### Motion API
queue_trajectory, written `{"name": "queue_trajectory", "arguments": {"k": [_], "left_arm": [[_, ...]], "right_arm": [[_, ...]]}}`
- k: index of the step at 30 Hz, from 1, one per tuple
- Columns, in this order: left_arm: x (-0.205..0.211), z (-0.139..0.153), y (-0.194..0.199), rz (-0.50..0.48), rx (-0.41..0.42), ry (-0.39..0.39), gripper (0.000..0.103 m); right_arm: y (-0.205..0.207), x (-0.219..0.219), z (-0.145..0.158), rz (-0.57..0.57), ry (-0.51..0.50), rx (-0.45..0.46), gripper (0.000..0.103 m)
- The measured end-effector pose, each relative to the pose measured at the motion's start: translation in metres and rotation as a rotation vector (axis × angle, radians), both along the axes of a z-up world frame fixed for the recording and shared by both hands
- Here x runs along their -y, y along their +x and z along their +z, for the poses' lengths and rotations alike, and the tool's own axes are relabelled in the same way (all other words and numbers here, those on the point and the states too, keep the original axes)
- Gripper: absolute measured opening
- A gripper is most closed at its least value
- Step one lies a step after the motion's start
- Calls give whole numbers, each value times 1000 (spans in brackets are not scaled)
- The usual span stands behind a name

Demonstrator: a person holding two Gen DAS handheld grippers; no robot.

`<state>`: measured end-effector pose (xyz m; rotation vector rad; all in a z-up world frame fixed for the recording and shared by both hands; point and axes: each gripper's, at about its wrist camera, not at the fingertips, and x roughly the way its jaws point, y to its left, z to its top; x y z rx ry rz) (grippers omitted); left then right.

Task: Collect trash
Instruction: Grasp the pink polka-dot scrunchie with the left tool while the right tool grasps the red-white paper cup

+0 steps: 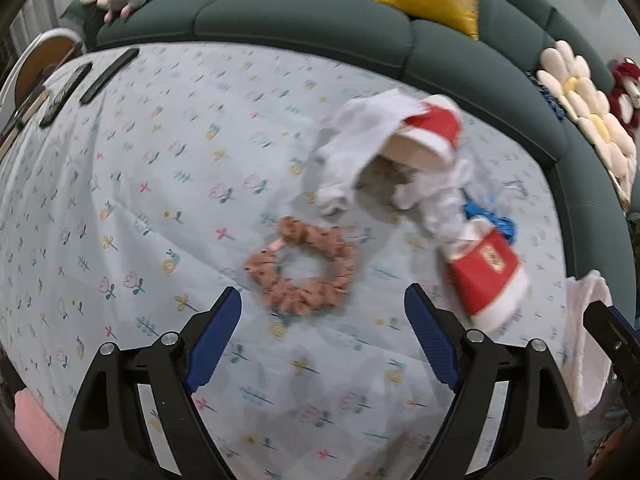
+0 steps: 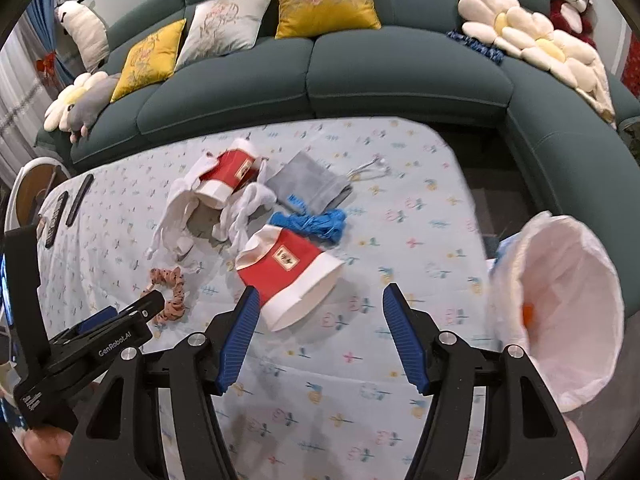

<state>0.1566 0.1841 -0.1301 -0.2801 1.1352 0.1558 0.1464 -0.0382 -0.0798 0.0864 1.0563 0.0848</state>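
On the floral-clothed table [image 2: 420, 208] before a green sofa [image 2: 360, 76], both the left gripper [image 1: 322, 336] and right gripper [image 2: 316, 336] gape empty near the middle, where the nearest red paper cup [image 2: 286, 276] lies tipped, light, crushable, best pinched at its rim.

Two red-and-white paper cups [image 2: 286, 280] [image 2: 228, 178] tipped on sides on floral-cloth desk [image 2: 400, 240], crumpled white tissues [image 2: 244, 210] between, blue crinkled wrapper [image 2: 316, 222] beside nearer cup.
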Motion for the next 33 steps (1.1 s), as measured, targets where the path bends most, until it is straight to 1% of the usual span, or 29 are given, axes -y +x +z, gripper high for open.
{"name": "queue_trajectory", "arguments": {"k": [6,13,15,18,19,21,23,24,26,27,28,29,30,31,32,33], "left_arm": [[-19,-23,12,26,-50,-8,80],[-23,-42,26,17,-92,-30,80],[-23,-47,28,13,-101,-41,80],[-19,-48,30,-6,-87,-26,79],[-19,-48,31,-9,-85,-22,77],[-17,-47,32,-15,-77,-18,71],[-15,-45,33,-24,-69,-18,59],[-14,-45,33,-30,-64,-22,56],[-10,-44,35,-39,-61,-35,37],[-9,-44,36,-46,-61,-48,32],[-8,-44,35,-50,-62,-59,24],[-7,-44,35,-52,-63,-64,18],[-5,-43,35,-55,-61,-70,14],[-3,-42,35,-59,-58,-66,11],[1,-41,35,-62,-55,-54,10],[3,-40,35,-66,-54,-51,9]], "right_arm": [[16,-18,-30,9,2,-65,62],[29,-32,-58,10,12,-128,62],[32,-35,-65,10,17,-141,62],[35,-39,-72,10,26,-152,62],[37,-39,-74,8,29,-154,62],[39,-39,-78,6,35,-161,62],[41,-40,-80,6,44,-167,61],[42,-40,-80,7,46,-166,60],[44,-42,-81,17,51,-168,51],[44,-43,-82,20,52,-169,49],[44,-44,-82,26,54,-173,43],[45,-45,-83,29,56,-175,37],[44,-46,-83,36,61,-177,33],[43,-47,-83,42,63,-178,27],[43,-48,-82,46,64,-179,21],[42,-49,-82,55,66,-179,19]]}}
